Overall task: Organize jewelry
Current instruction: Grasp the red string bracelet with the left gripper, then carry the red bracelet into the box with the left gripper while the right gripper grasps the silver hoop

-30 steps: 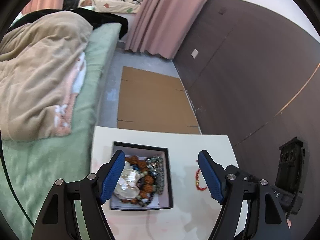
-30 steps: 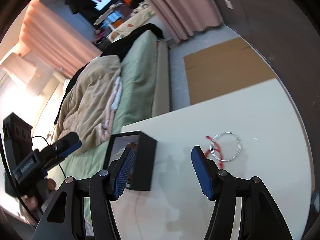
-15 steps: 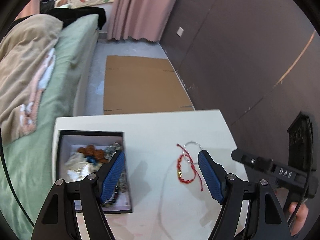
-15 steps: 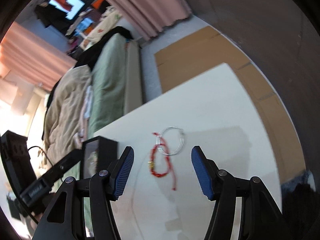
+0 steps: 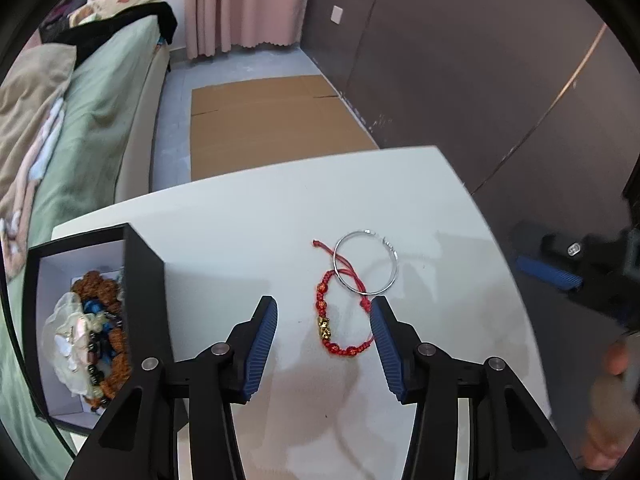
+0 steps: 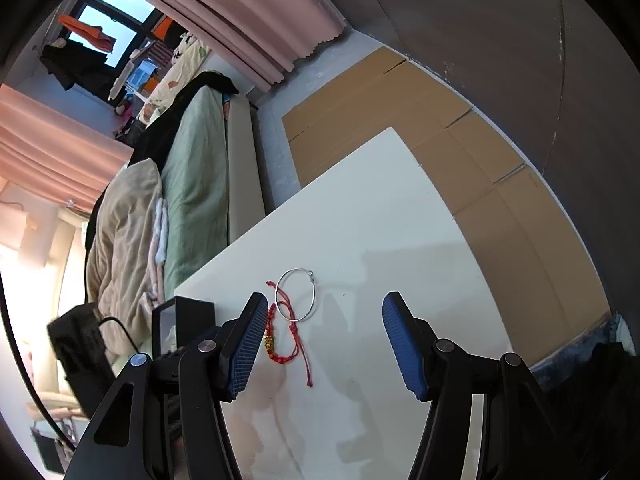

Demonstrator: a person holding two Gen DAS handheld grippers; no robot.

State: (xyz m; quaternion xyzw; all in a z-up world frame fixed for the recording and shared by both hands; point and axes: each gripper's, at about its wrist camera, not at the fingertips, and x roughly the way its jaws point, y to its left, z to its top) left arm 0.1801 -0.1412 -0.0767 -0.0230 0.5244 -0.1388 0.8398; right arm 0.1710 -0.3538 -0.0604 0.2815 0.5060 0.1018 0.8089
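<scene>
While our left tool (image 5: pixel 323 322) points steeply down at the desk (image 5: pixel 248 232), its jaws have just been closing and now stand at a middling gap, with the red bracelet (image 5: pixel 340 320) lying between them, not yet pinched. Our right tool (image 6: pixel 324 322) stands wider, holding nothing, over bare desk just right of the same bracelet.

From the left tool outward: the bracelet's beaded half, with its gold charm (image 5: pixel 324 329), lies nearest the tips; its cords run up and cross the silver bangle (image 5: pixel 366 262), which touches it on the far side. Well to the left stands the black box (image 5: pixel 144 280), already piled with beads and a pale shell piece. Beyond the desk are cardboard on the floor and a green bed.

We judge the bracelet light and limp: it will sag and trail its loose cords, which may drag the bangle along. The beaded stretch beside the charm looks the best place to pinch, thicker than bare cord. The bangle looks stiff, thin and slick, lying flat, so it likely wants a pinch across its rim.
</scene>
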